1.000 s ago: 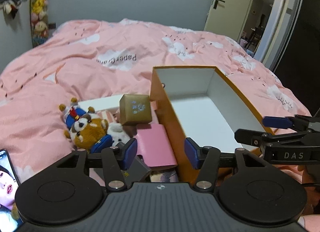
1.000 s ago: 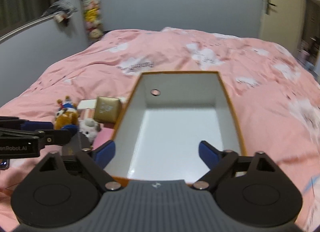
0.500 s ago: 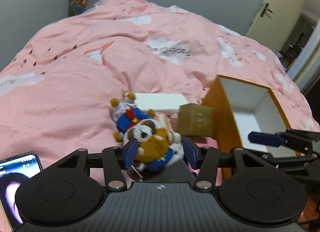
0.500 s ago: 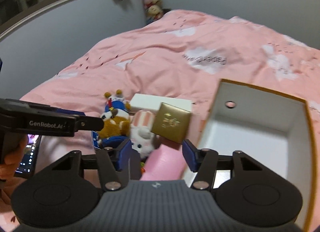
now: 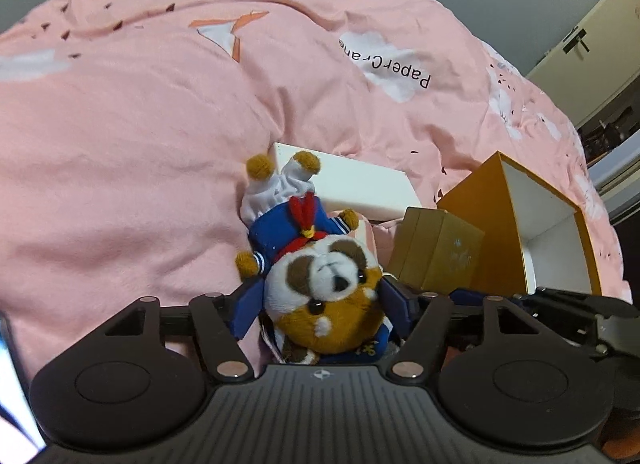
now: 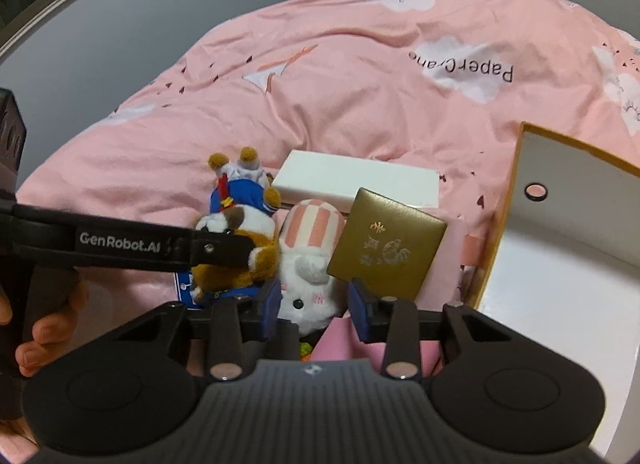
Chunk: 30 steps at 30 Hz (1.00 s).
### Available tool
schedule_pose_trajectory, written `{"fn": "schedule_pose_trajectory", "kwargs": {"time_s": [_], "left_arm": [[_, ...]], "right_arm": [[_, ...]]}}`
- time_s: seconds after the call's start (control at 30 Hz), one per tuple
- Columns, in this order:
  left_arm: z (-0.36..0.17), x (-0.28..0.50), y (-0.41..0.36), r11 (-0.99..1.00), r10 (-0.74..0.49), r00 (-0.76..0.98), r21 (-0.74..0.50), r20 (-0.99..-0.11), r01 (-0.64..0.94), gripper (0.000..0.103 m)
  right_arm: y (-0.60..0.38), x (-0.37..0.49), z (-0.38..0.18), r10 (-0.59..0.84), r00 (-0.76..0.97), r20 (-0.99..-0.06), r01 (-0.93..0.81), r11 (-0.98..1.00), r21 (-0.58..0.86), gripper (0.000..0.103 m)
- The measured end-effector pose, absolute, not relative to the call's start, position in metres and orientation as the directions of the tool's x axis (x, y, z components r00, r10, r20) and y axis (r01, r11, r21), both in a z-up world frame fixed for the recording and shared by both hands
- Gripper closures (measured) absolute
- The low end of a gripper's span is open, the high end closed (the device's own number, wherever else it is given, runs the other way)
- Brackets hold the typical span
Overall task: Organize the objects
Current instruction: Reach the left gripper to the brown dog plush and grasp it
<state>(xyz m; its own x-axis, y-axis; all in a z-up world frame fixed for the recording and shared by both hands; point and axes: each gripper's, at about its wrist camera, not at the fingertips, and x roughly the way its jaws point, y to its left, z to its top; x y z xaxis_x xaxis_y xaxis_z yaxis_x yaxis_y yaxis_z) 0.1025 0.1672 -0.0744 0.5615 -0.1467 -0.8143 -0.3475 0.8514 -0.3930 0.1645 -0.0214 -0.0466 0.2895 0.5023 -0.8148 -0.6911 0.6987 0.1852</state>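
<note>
Plush toys and small boxes lie in a huddle on the pink bed (image 5: 132,112), just left of an open orange box (image 5: 472,224) with a white inside. That box shows nothing in it in the part I can see.

My left gripper (image 5: 320,308) points down at the raccoon plush in a blue sailor suit (image 5: 316,264). Its head sits between my two blue fingers and its feet point away from me, so its long axis runs along my line of reach. The jaws have just been opening and now stand wide; whether the pads touch the fur I cannot tell.

My right gripper (image 6: 316,304) is over the white bunny plush with pink-striped ears (image 6: 308,264), which lies just right of the raccoon, ears pointing away from me. Its jaws have just been closing to a middling gap around the bunny's face, not clearly pressing it yet.

A gold box (image 6: 386,248) leans just right of the bunny, and a flat white box (image 6: 356,184) lies behind both toys. Judging by the layout, each plush is nearest the gripper already over it.
</note>
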Motion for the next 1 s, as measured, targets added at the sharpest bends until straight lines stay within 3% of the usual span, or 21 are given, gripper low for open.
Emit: {"fn": "schedule_pose_trajectory", "kwargs": {"time_s": [0.13,0.17,0.23,0.4,0.63,0.7,0.83,1.0], "left_arm": [[-0.089,0.111,0.166,0.837,-0.186,0.555,-0.427,-0.810,-0.342,0.022],[-0.091,0.112,0.166,0.834,-0.192,0.556,-0.432,-0.809,-0.342,0.024],[-0.091,0.112,0.167,0.825,-0.217,0.570,-0.461,-0.793,-0.328,0.039],[-0.070,0.100,0.165,0.880,-0.144,0.590,-0.375,-0.795,-0.291,0.042],[-0.062,0.095,0.164,0.927,-0.101,0.549,-0.279,-0.829,-0.250,0.039],[-0.062,0.094,0.167,0.923,-0.115,0.547,-0.292,-0.829,-0.249,0.036],[-0.062,0.093,0.180,0.894,-0.158,0.555,-0.357,-0.817,-0.271,0.034],[-0.061,0.093,0.190,0.869,-0.187,0.560,-0.402,-0.807,-0.288,0.032]], "right_arm": [[-0.013,0.166,-0.052,0.499,0.255,-0.828,-0.714,0.675,0.187,0.063],[-0.011,0.167,-0.054,0.497,0.250,-0.831,-0.719,0.670,0.185,0.063],[-0.008,0.168,-0.056,0.493,0.241,-0.836,-0.727,0.662,0.181,0.063],[-0.002,0.169,-0.058,0.503,0.217,-0.837,-0.739,0.645,0.195,0.063],[0.017,0.175,-0.070,0.460,0.215,-0.861,-0.722,0.669,0.177,0.062],[0.020,0.175,-0.074,0.452,0.224,-0.863,-0.719,0.675,0.167,0.061],[0.018,0.186,-0.084,0.441,0.202,-0.875,-0.673,0.711,0.203,0.047],[0.020,0.195,-0.091,0.456,0.160,-0.875,-0.663,0.707,0.247,0.041]]}}
